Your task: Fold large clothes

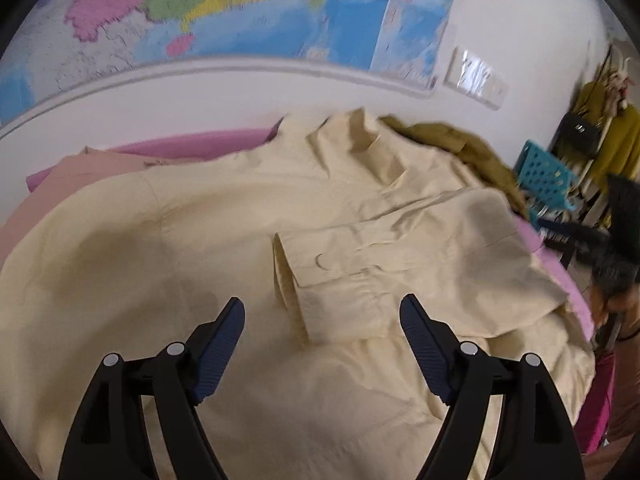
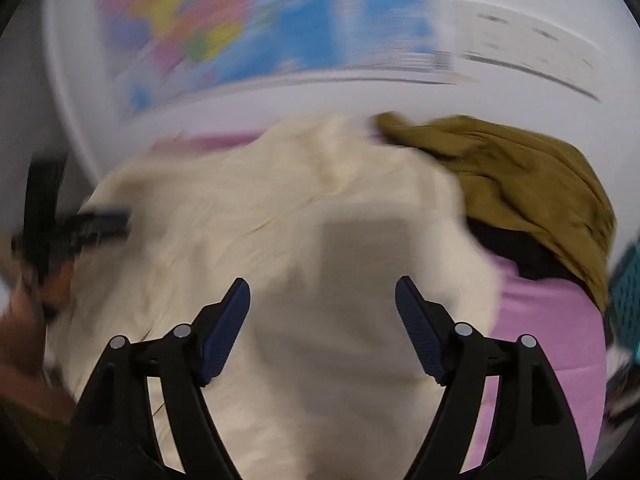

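Note:
A large cream shirt (image 1: 168, 240) lies spread over a pink-covered surface (image 1: 192, 146). One sleeve is folded across its body, with the buttoned cuff (image 1: 328, 268) in the middle. My left gripper (image 1: 322, 312) is open and empty, hovering just above the cuff. In the right wrist view the same cream shirt (image 2: 280, 220) fills the centre, blurred by motion. My right gripper (image 2: 322, 292) is open and empty above it. The left gripper (image 2: 100, 220) shows at the left edge of the right wrist view.
An olive-brown garment (image 2: 520, 176) lies bunched at the far right on the pink cover (image 2: 548, 340); it also shows in the left wrist view (image 1: 460, 140). A peach garment (image 1: 72, 176) lies under the shirt at left. A teal basket (image 1: 548, 180) stands at right. A map (image 1: 240, 4) hangs on the wall.

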### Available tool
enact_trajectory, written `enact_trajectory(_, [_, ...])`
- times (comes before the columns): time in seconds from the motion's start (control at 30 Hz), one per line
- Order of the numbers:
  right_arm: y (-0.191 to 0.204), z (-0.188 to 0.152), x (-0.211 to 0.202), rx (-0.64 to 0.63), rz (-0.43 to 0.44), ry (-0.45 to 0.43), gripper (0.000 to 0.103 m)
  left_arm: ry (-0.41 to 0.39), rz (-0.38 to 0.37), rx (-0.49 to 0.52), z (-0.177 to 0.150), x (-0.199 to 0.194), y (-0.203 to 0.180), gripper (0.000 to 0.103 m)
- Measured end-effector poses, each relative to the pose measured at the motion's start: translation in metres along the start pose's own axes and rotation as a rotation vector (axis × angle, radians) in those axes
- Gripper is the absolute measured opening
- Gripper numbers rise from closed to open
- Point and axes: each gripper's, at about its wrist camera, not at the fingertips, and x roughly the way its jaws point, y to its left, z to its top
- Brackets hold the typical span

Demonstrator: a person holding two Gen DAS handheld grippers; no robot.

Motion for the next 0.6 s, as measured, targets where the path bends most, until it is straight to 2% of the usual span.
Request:
enact_trajectory(0.07, [-0.031,0.009,0.006,0.077,-0.045,-0.006,0.075,0.061,0.01,-0.003,0.007,0.018,0.002,0.076])
enact_trajectory(0.1, [-0.045,0.012,0.009,0.122,-0.071,-0.015,0.075,0.088,0.019,-0.006,0.009,0.027,0.003,0.072])
enact_trajectory(0.13, [-0.057,0.014,0.013,0.152,-0.071,-0.013,0.075,0.113,0.016,-0.007,0.011,0.034,0.005,0.065])
enact_trajectory(0.23, [-0.091,0.024,0.027,0.254,-0.03,0.013,0.074,0.188,0.018,-0.024,0.016,0.056,0.007,0.053])
enact_trajectory(0.33, [-0.095,0.042,0.055,0.219,-0.057,0.077,0.069,0.218,0.034,-0.018,0.017,0.068,0.007,0.045])
enact_trajectory(0.4, [-0.098,0.051,0.074,0.214,-0.009,0.128,0.066,0.214,0.029,-0.011,0.017,0.069,0.007,0.049])
enact_trajectory(0.43, [-0.102,0.055,0.085,0.213,-0.032,0.158,0.063,0.22,0.024,-0.014,0.02,0.071,0.007,0.061])
enact_trajectory(0.47, [-0.104,0.057,0.092,0.229,-0.038,0.175,0.063,0.223,0.014,-0.02,0.021,0.072,0.008,0.065])
enact_trajectory(0.5, [-0.109,0.058,0.098,0.259,-0.004,0.192,0.063,0.219,0.0,-0.025,0.022,0.073,0.008,0.066])
enact_trajectory(0.53, [-0.115,0.06,0.107,0.299,0.048,0.224,0.057,0.217,0.006,-0.021,0.023,0.075,0.007,0.065])
enact_trajectory(0.57, [-0.116,0.061,0.113,0.296,0.051,0.252,0.04,0.215,0.015,-0.013,0.024,0.077,0.004,0.061])
enact_trajectory(0.6, [-0.113,0.061,0.116,0.244,0.029,0.272,0.031,0.212,0.023,-0.004,0.024,0.078,0.003,0.049])
